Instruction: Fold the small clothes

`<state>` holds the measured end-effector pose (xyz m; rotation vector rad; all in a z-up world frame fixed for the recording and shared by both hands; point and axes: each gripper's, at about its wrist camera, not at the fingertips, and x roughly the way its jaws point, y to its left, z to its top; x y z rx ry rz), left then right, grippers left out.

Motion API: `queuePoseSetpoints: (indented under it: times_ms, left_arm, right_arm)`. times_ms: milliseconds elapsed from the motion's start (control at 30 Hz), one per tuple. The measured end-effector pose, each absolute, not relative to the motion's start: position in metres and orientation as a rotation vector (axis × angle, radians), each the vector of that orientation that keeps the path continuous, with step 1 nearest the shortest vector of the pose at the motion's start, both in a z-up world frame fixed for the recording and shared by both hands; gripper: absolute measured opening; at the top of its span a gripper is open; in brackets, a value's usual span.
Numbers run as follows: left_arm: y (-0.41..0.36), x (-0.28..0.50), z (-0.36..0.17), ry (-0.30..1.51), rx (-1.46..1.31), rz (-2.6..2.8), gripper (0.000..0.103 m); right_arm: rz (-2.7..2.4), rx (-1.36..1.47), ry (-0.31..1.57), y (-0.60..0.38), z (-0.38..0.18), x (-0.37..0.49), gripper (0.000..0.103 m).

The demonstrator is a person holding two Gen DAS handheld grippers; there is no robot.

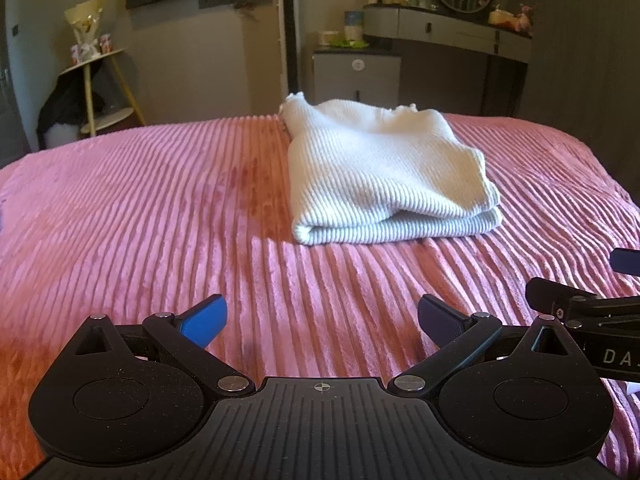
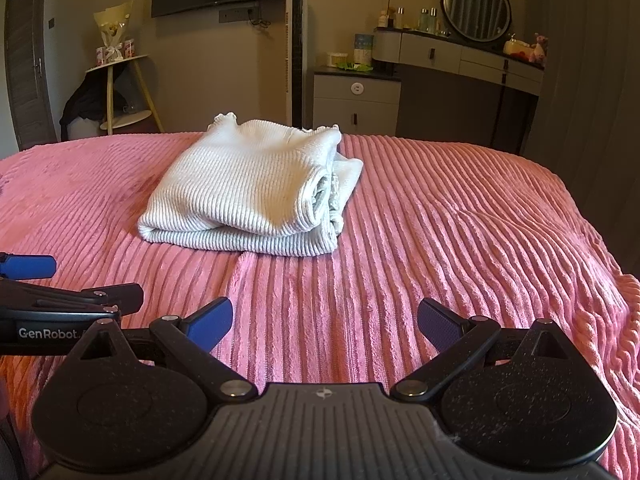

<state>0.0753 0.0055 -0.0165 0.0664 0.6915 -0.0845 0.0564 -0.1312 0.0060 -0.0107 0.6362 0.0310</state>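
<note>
Ahead of both grippers, well beyond their tips, the white ribbed garment (image 1: 384, 176) lies folded on the pink bed cover (image 1: 140, 208). The left gripper (image 1: 322, 316) and right gripper (image 2: 325, 320) hover side by side, jaws spread wide and empty. From the left it sits forward and to the right; from the right, forward and to the left, so it lies between them, neither clearly nearer. Its folded edge faces them, its bundled open layers on the right arm's side.

A home bedroom: a pink ribbed-plush bed (image 2: 440, 220) is filling the lower frame, a grey vanity with round mirror (image 2: 460, 52) standing upper right.
</note>
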Motion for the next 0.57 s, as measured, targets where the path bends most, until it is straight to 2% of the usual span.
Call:
queuePoseSetpoints:
  times_ms: [567]
  left_arm:
    - [0.0005,0.0769,-0.0197,0.699,0.116,-0.081,0.103]
  right_arm:
    - [0.029,-0.004,0.633,-0.1329,0.0062,0.0559,0.099]
